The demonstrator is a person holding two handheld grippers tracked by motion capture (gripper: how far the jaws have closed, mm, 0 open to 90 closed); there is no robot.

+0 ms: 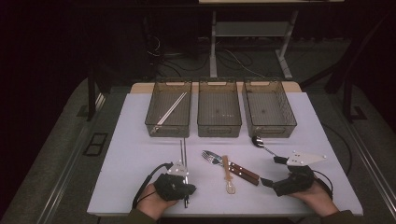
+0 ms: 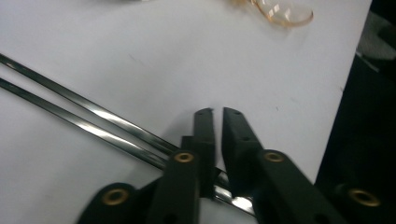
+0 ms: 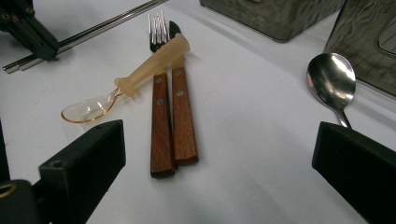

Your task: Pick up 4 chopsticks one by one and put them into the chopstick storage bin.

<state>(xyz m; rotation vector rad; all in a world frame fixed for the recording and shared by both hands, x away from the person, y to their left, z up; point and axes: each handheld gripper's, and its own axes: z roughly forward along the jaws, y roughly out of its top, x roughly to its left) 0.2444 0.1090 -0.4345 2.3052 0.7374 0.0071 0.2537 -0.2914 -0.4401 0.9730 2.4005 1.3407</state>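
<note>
A pair of metal chopsticks lies on the white table, its near end under my left gripper. The jaws stand almost together, with a thin slit and nothing between their tips. The chopsticks run crosswise beneath them. My right gripper rests at the front right, open wide and empty. Ahead of it lie a wooden-handled fork and knife side by side. An amber plastic spoon lies across them. A metal spoon lies near the right jaw.
Three clear bins stand in a row at the back: the left bin holds pale chopsticks, then come the middle bin and the right bin. The table's front edge runs just beside both hands.
</note>
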